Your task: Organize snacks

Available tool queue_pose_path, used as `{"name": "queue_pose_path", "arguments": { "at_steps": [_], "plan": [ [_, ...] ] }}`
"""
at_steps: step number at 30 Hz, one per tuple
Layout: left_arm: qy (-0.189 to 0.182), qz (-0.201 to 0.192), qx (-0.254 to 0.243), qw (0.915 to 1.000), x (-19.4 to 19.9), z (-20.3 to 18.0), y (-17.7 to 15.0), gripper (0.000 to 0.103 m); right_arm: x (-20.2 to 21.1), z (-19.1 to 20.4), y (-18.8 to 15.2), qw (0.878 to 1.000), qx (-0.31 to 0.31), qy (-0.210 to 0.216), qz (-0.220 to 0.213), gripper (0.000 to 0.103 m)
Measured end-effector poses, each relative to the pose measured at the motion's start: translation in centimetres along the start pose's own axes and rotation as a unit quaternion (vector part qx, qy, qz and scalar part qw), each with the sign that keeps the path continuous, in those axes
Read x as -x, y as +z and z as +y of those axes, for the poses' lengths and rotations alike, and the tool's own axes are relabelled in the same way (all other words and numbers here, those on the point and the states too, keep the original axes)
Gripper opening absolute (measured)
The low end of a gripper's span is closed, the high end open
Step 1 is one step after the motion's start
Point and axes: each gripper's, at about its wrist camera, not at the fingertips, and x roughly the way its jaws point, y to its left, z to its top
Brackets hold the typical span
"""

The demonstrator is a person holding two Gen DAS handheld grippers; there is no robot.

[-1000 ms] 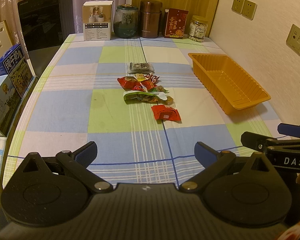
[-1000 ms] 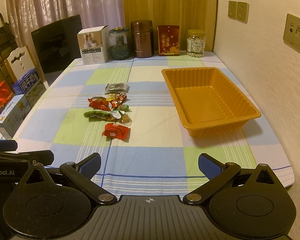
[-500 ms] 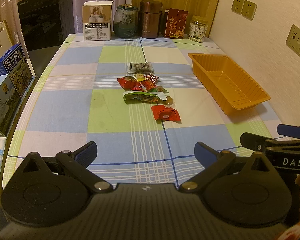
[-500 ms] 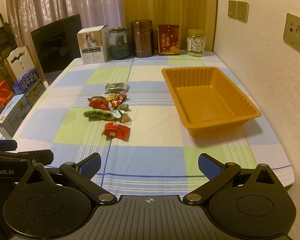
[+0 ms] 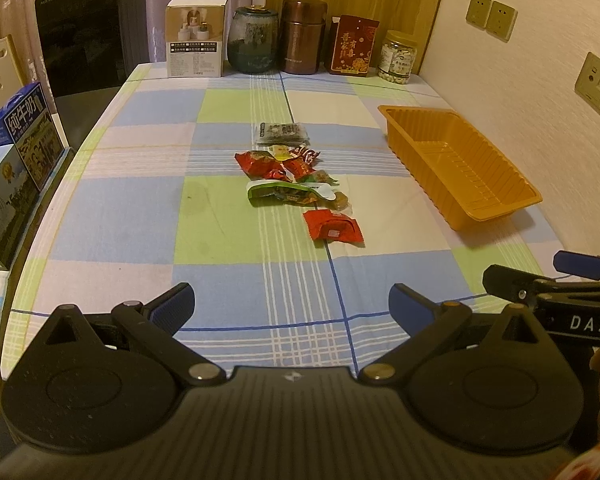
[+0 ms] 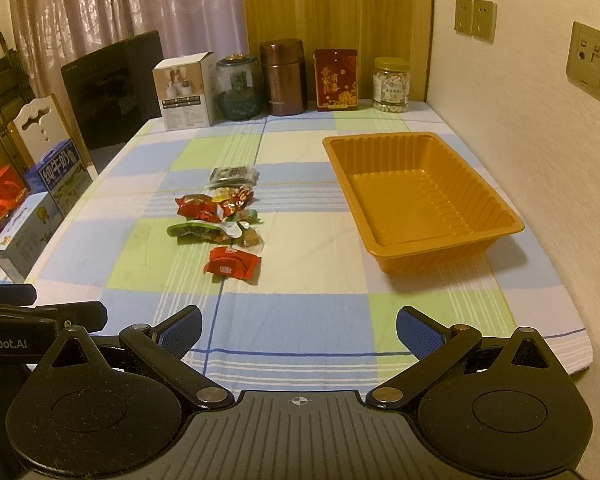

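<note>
both grippers, left gripper & right gripper, show jaws wide w/ nothing held; red snack packet on the counter prob light, crinkly, slippery, so best pinched mid-body, not by the edge.

Warm, dim indoor light with a yellow cast. Orange tray throws a soft shadow toward the near counter edge. Strong fisheye bending at frame edges; corners vignetted black. Focus sharp.

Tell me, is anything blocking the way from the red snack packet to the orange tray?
Nothing visible. Only bare tablecloth lies between the red snack packet and the orange tray. The other snacks sit beyond the packet, not toward the tray, which holds nothing.
</note>
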Motion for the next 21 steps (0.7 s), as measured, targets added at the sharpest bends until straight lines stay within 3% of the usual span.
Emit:
{"name": "queue_pose_path", "arguments": {
  "at_steps": [15,19,21],
  "plan": [
    [-0.005,0.019,-0.014,0.9997,-6.3,4.8,3.4,0.102,-6.0,1.1,2.2,0.998,0.055,0.039,0.005,0.102],
    [-0.012,0.028,-0.038,0.9988,-8.6,5.9,4.4,0.102,-9.1,1.6,3.1,0.994,0.091,0.061,0.021,0.09],
    [-0.022,0.035,-0.055,0.9976,-9.8,6.2,5.0,0.102,-10.7,1.8,3.5,0.99,0.117,0.071,0.029,0.089]
  ]
}}
